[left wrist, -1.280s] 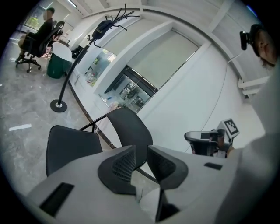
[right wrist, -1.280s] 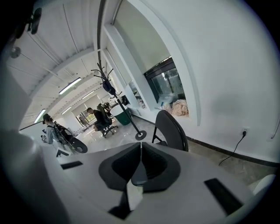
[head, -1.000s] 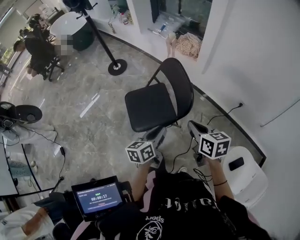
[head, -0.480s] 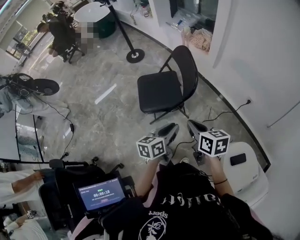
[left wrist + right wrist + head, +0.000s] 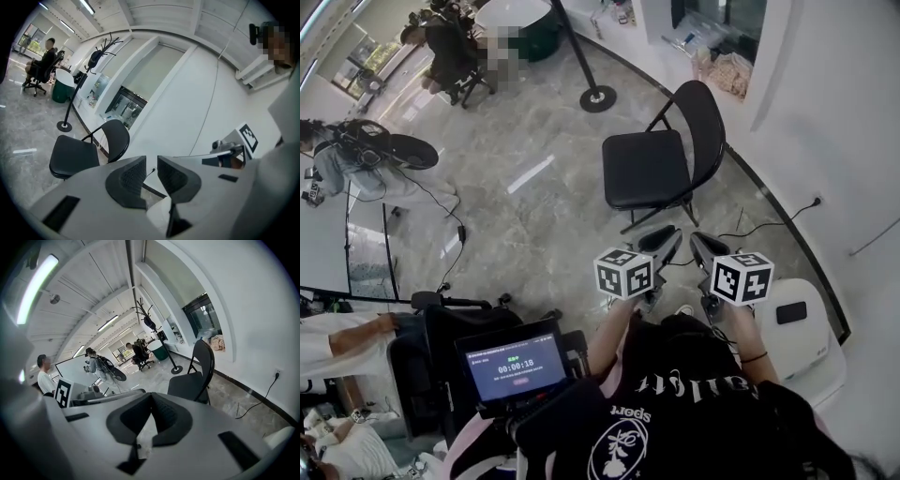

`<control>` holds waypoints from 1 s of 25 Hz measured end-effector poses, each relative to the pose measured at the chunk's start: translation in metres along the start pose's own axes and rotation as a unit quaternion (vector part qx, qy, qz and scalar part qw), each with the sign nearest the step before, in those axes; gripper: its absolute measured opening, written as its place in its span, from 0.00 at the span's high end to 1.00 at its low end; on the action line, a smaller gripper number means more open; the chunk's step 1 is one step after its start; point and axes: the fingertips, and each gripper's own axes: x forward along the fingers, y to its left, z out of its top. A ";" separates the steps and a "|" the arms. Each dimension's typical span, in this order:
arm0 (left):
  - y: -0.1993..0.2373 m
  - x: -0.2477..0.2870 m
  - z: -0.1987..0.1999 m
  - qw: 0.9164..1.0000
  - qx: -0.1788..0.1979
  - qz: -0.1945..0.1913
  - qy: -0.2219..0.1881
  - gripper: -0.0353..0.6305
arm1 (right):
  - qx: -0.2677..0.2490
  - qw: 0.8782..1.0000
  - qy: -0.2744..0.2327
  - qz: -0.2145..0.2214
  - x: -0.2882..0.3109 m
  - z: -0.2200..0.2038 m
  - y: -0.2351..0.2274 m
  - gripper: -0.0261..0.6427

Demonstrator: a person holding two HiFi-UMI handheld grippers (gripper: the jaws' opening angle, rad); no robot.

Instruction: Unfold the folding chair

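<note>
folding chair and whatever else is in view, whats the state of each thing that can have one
folding chair: unfolded, seat down, standing on the floor, nothing on it
left gripper: jaws a little apart, nothing between them
right gripper: jaws together, empty
tablet screen: lit, showing a timer
phone: lying flat on a white surface, screen dark
</note>
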 end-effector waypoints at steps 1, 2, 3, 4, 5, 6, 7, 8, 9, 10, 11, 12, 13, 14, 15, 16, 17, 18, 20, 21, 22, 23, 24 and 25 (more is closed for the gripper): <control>0.003 -0.007 0.003 1.000 0.004 -0.001 -0.002 0.83 | -0.002 1.000 0.001 0.000 0.004 -0.001 0.007 0.94; 0.007 -0.015 0.005 1.000 0.009 -0.001 -0.002 0.83 | -0.004 1.000 0.002 -0.001 0.009 -0.003 0.014 0.94; 0.012 -0.023 0.007 1.000 0.012 0.000 -0.003 0.83 | -0.007 1.000 0.005 -0.002 0.014 -0.004 0.022 0.94; 0.017 -0.032 0.009 1.000 0.015 0.002 -0.004 0.83 | -0.010 1.000 0.007 -0.004 0.019 -0.005 0.030 0.94; 0.022 -0.042 0.012 1.000 0.017 0.003 -0.004 0.83 | -0.012 1.000 0.009 -0.006 0.025 -0.006 0.039 0.94; 0.028 -0.053 0.014 1.000 0.021 0.002 -0.003 0.83 | -0.013 1.000 0.007 -0.008 0.030 -0.007 0.050 0.94; 0.033 -0.064 0.017 1.000 0.027 0.000 -0.001 0.83 | -0.014 1.000 0.003 -0.010 0.035 -0.007 0.061 0.94; 0.038 -0.075 0.019 0.999 0.035 -0.003 0.002 0.83 | -0.015 1.000 -0.003 -0.013 0.040 -0.006 0.071 0.94; 0.043 -0.085 0.019 0.999 0.043 -0.004 0.007 0.83 | -0.015 1.000 -0.008 -0.015 0.046 -0.007 0.081 0.94; 0.048 -0.095 0.018 0.999 0.048 -0.005 0.012 0.83 | -0.015 1.000 -0.011 -0.018 0.051 -0.008 0.089 0.94; 0.054 -0.106 0.017 0.999 0.049 -0.005 0.014 0.83 | -0.013 1.000 -0.012 -0.019 0.057 -0.011 0.097 0.94; 0.059 -0.116 0.016 0.999 0.048 -0.006 0.014 0.83 | -0.010 1.000 -0.012 -0.020 0.062 -0.013 0.104 0.94; 0.065 -0.125 0.015 0.999 0.047 -0.006 0.014 0.83 | -0.007 1.000 -0.013 -0.021 0.067 -0.015 0.110 0.94; 0.071 -0.134 0.015 0.999 0.047 -0.007 0.015 0.83 | -0.004 1.000 -0.015 -0.024 0.072 -0.017 0.116 0.94; 0.077 -0.143 0.014 0.999 0.049 -0.007 0.018 0.83 | -0.001 0.999 -0.017 -0.028 0.076 -0.019 0.122 0.94; 0.084 -0.152 0.013 0.998 0.053 -0.007 0.022 0.83 | 0.003 0.999 -0.019 -0.033 0.080 -0.022 0.129 0.94; 0.090 -0.161 0.011 0.998 0.055 -0.008 0.027 0.83 | 0.007 0.999 -0.022 -0.038 0.084 -0.025 0.136 0.94; 0.096 -0.170 0.009 0.998 0.056 -0.010 0.031 0.83 | 0.011 0.999 -0.024 -0.042 0.087 -0.028 0.144 0.94; 0.105 -0.180 0.007 0.998 0.054 -0.018 0.038 0.83 | 0.019 0.998 -0.030 -0.050 0.092 -0.033 0.154 0.94; 0.108 -0.182 0.005 0.997 0.054 -0.022 0.042 0.83 | 0.023 0.998 -0.032 -0.055 0.094 -0.035 0.157 0.94; 0.111 -0.183 0.003 0.997 0.056 -0.027 0.045 0.83 | 0.027 0.997 -0.034 -0.060 0.096 -0.039 0.158 0.94; 0.113 -0.184 0.001 0.997 0.058 -0.032 0.049 0.83 | 0.030 0.997 -0.036 -0.065 0.097 -0.043 0.159 0.94; 0.114 -0.185 -0.002 0.996 0.059 -0.037 0.052 0.83 | 0.033 0.996 -0.036 -0.070 0.097 -0.047 0.161 0.94; 0.115 -0.187 -0.005 0.996 0.059 -0.042 0.055 0.83 | 0.035 0.996 -0.035 -0.076 0.096 -0.053 0.164 0.94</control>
